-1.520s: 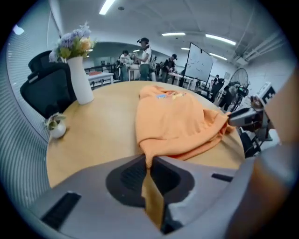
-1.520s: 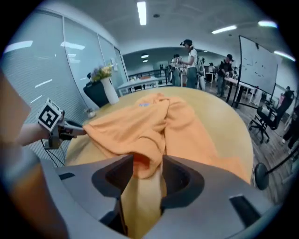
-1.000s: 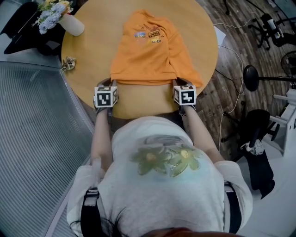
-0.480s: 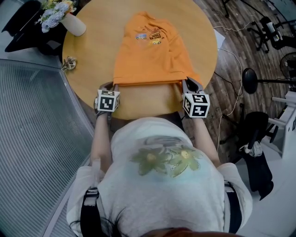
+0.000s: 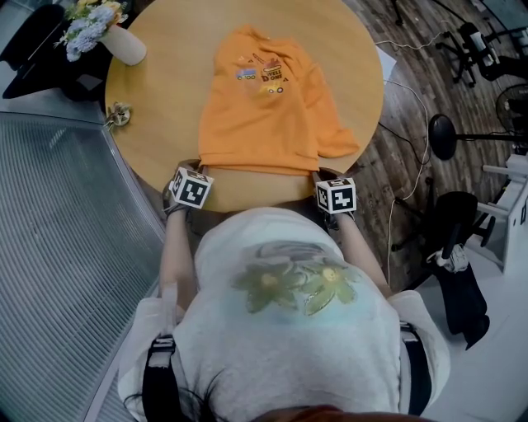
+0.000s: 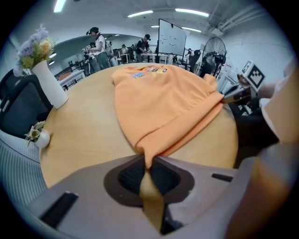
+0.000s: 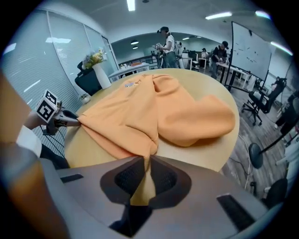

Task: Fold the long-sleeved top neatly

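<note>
The left gripper [image 5: 200, 166] is clamped on the near left corner of the orange long-sleeved top [image 5: 268, 107]; in the left gripper view its dark ribbed pads [image 6: 133, 175] are pressed together on a pinch of the hem, with a strip of orange cloth running back between them. The right gripper [image 5: 318, 172] is clamped the same way on the near right corner; in its own view the fabric bunches into a fold right at the jaw tips. Both grippers point steeply down at the near edge of the round wooden table [image 5: 165, 115], and the hem stretches from one to the other.

The top lies front side up ahead of both grippers, collar at the far end; a small picture print [image 5: 262, 72] sits on the chest, far ahead of the jaws. The sleeves are folded in over the body; one sleeve [image 5: 338, 140] bulges out just ahead of the right gripper and to its outer side, reaching the table's edge there.

Far ahead of the left gripper and off to its left a white vase [image 5: 125, 45] with flowers [image 5: 87, 23] stands near the table rim; a small ornament [image 5: 118, 113] lies nearer that gripper, also to its left, well apart from the cloth. Beyond the right gripper's outer side a wooden floor [image 5: 388, 165] carries cables and a black round-based stand [image 5: 447, 136].
</note>
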Available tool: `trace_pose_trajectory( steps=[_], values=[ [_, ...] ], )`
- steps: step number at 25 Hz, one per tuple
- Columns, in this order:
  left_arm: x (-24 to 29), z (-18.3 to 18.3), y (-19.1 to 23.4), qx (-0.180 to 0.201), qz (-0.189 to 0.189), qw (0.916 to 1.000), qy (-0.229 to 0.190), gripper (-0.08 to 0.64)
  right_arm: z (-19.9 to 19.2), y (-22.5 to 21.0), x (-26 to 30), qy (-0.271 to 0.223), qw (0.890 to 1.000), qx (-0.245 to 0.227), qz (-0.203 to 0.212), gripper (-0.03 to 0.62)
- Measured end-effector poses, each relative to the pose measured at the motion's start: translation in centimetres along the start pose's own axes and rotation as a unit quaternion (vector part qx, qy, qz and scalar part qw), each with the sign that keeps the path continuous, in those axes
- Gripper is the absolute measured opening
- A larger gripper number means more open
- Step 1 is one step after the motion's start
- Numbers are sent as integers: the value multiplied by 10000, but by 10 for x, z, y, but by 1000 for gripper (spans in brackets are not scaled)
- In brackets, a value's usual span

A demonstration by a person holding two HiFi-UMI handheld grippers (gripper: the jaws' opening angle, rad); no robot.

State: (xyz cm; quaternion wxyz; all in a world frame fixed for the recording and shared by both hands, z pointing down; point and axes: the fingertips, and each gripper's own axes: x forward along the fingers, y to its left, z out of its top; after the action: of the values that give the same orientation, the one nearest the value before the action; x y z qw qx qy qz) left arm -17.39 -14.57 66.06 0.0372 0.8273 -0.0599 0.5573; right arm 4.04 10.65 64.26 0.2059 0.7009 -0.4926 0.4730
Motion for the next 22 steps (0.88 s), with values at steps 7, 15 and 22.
trace_pose_trajectory(
  steps=[7,15,22],
  values=[
    [-20,13,-2,-788,-664,9937,-448,173,26,-22,-23,-410,9986,340,46,199],
    [-38,50,-1,-778,-657,9900,-980,179,67,-12,-58,-1043,9935,302,338,198],
    [-10,45,-18,2,-440,9969,-646,53,32,10,-7,-473,9963,-681,227,56]
  ],
)
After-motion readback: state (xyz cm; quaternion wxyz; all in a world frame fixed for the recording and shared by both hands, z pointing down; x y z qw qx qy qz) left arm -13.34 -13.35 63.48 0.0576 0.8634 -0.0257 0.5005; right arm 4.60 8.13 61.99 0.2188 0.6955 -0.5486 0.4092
